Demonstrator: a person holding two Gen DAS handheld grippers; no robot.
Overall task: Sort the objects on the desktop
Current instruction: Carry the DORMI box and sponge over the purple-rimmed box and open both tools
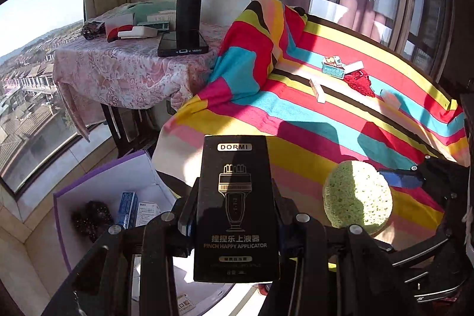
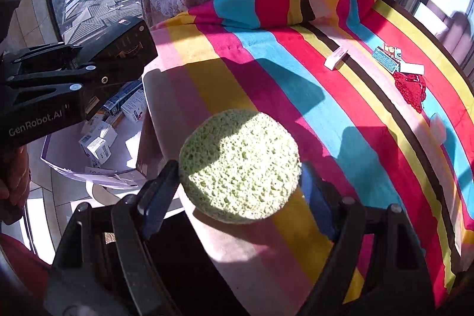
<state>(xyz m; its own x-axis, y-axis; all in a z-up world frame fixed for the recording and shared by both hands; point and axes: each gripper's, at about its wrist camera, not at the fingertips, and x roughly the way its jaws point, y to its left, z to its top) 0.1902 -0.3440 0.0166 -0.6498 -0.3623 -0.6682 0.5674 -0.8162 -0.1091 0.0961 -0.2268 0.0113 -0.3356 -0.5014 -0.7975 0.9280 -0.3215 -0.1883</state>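
Black carton with gold print, marked DORMI (image 1: 237, 209), sits upright between my left gripper (image 1: 234, 206) jaws; they are partly closed and pressing both of its long sides. Below and left of that gripper I see a white bin with purple rim (image 1: 103, 171), small boxes lying inside. My right gripper (image 2: 240, 188) stands wide, its pads clamped on either edge of a round green sponge (image 2: 240, 165), held above the near edge of the striped blanket (image 2: 296, 96). Ahead and right of the sponge, well apart from it: a white box (image 2: 336, 59), a teal packet (image 2: 385, 58), and a red lace scrap (image 2: 410, 89) on the blanket. From the right camera, the left gripper shows off to the left, above the bin.
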